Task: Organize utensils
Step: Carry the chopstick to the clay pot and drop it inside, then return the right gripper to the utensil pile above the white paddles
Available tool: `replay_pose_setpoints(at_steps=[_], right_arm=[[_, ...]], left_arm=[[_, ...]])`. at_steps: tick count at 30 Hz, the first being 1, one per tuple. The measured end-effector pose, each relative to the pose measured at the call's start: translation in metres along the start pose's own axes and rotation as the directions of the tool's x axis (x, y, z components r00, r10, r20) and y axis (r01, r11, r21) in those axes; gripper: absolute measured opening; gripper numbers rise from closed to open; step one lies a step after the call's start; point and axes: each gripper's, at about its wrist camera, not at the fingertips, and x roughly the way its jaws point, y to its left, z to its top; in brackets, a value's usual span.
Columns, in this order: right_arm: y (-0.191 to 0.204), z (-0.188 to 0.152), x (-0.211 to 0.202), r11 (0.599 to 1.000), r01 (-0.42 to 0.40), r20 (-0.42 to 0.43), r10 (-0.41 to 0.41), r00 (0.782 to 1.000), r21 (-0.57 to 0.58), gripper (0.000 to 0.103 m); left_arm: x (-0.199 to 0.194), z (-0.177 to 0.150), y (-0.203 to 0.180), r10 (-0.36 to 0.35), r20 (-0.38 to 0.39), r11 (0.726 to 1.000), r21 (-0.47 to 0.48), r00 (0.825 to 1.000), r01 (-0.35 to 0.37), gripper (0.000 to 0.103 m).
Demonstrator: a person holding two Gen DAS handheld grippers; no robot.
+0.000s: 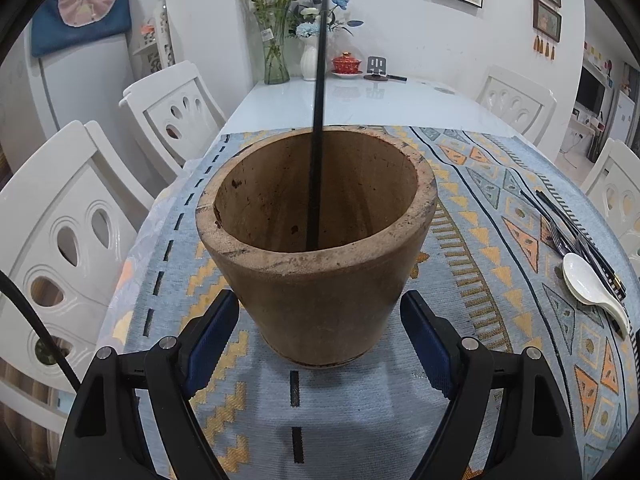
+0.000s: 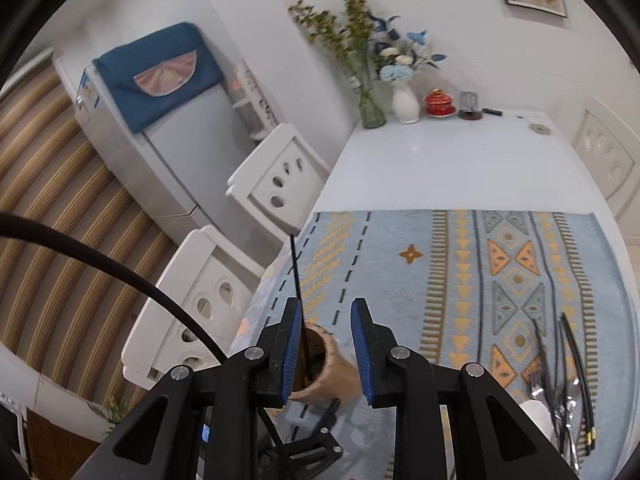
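Observation:
A brown wooden holder stands on the patterned mat, with one black chopstick upright inside it. My left gripper is open, its blue pads on either side of the holder's base, not touching. My right gripper is open and empty, high above the holder, and the chopstick pokes up beside its left pad. A white spoon, a fork and black chopsticks lie on the mat at the right, also low right in the right wrist view.
The patterned mat covers the near end of a white table. Vases of flowers, a red lidded cup and small items stand at the far end. White chairs line both sides.

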Motion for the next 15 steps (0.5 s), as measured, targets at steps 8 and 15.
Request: replay_pose_setpoints(at_steps=[8,15], right_arm=[[-0.04,-0.007,-0.043,0.992,0.119,0.043,-0.121,0.992,0.049,0.024],[-0.091,-0.019,-0.078,0.962,0.252,0.045,-0.258,0.965,0.108,0.024]], left_arm=[[-0.001,0.002,-0.001,0.012,-0.005,1.0,-0.004,1.0,-0.012,0.082],[-0.002,0.003,-0.002,0.026,-0.008,1.0,-0.001,1.0,-0.026,0.082]])
